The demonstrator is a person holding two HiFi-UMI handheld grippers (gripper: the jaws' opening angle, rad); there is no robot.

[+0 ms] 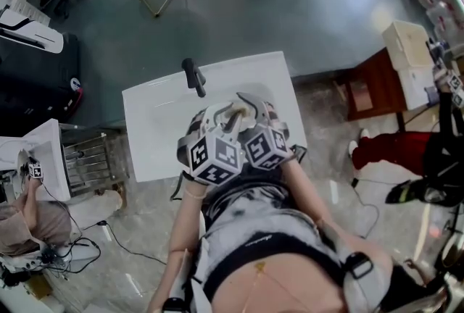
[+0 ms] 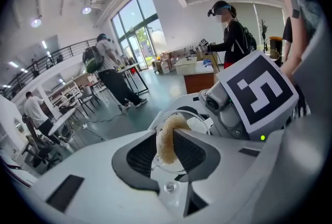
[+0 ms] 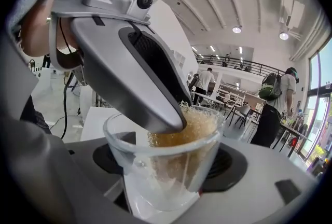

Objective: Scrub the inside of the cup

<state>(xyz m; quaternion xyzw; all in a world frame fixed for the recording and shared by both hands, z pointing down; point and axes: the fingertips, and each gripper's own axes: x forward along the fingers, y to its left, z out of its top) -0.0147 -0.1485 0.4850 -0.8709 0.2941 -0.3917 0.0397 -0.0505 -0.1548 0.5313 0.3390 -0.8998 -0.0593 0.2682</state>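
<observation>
The scrubbing looked to be in mid-course rather than finished. The cup point(image 3: 129, 145), a clear glass one, was not standing on the tabletop point(image 1: 152, 123). It was held in the air above the tabletop's near half, mouth upward. The right tool point(image 3: 168, 166) gripped it by the sides, its jaws standing wide yet pressed on the glass. The left tool point(image 2: 165, 137) was pinching the sponge point(image 3: 199, 122), a coarse tan fibrous pad, which sat edge-on between its two dark pads. Its tips dipped just inside the rim, so the sponge filled much of the cup and reached down toward the base. By my reading, picking up both things and putting the sponge into the cup were done. What was left was the rubbing itself, round the wall and across the bottom. After that the sponge would have to come out and the cup go back down on the tabletop. Nothing in the glass gave a measure of how much rubbing it needed. Counted, there were one cup, one sponge, two tools and one tabletop. Toward the far edge of the tabletop stood one dark object point(image 1: 193, 76), short and stubby. It was possibly a tap or a handle, but too small in the head view to name.
</observation>
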